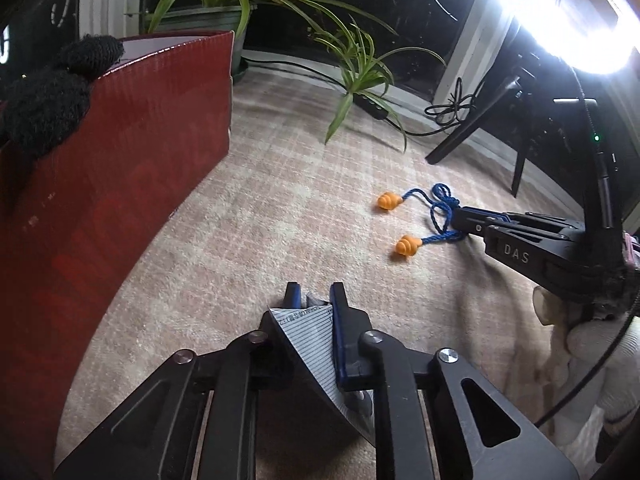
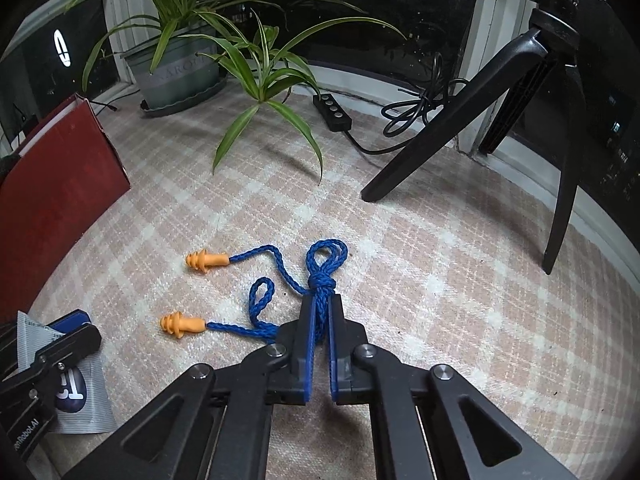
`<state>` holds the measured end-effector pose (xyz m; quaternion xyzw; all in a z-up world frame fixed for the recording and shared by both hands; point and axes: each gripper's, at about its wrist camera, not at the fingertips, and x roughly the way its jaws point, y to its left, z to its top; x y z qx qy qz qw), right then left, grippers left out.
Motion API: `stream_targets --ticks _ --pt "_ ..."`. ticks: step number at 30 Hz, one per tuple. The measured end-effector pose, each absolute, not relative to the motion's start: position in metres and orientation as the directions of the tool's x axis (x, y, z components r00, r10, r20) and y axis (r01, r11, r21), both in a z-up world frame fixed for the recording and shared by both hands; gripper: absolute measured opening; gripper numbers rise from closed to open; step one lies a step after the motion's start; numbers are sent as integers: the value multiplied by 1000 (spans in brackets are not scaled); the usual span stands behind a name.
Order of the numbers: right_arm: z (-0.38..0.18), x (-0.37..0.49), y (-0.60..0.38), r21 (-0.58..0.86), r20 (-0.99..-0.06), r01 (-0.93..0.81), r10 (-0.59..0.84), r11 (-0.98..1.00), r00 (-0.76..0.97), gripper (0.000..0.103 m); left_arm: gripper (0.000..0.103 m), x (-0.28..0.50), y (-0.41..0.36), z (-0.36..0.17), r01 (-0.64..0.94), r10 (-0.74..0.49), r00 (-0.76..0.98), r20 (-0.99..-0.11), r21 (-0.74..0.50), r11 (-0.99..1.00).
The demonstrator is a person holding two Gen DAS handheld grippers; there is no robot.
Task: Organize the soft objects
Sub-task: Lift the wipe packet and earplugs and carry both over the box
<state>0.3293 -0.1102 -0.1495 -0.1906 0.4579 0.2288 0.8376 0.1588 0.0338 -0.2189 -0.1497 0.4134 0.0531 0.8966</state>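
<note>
Left tongs (image 1: 315,294) are pinched nearly closed on a grey striped packet (image 1: 308,344), right next to the tall red box (image 1: 120,184) with black knit stuff (image 1: 48,100) poking over its rim. Right tongs (image 2: 320,308) are clamped narrow on the blue cord (image 2: 320,300) just below its knot, with the two orange earplugs (image 2: 182,324) lying off to their left on the checked cloth (image 2: 460,280). There's open cloth between box and earplugs; a plant (image 2: 256,68) sits behind, and tripod legs (image 2: 424,148) plus a cable (image 2: 416,108) crowd the right.
</note>
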Motion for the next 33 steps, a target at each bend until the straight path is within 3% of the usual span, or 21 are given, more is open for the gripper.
stream_targets --ticks 16,33 --pt "-136 328 -153 50 -845 -482 294 875 446 3 11 152 33 -209 -184 -89 664 -743 -277 943" --pt "-47 270 -171 71 -752 -490 369 869 546 3 11 129 30 -162 -117 -139 726 -673 -320 940"
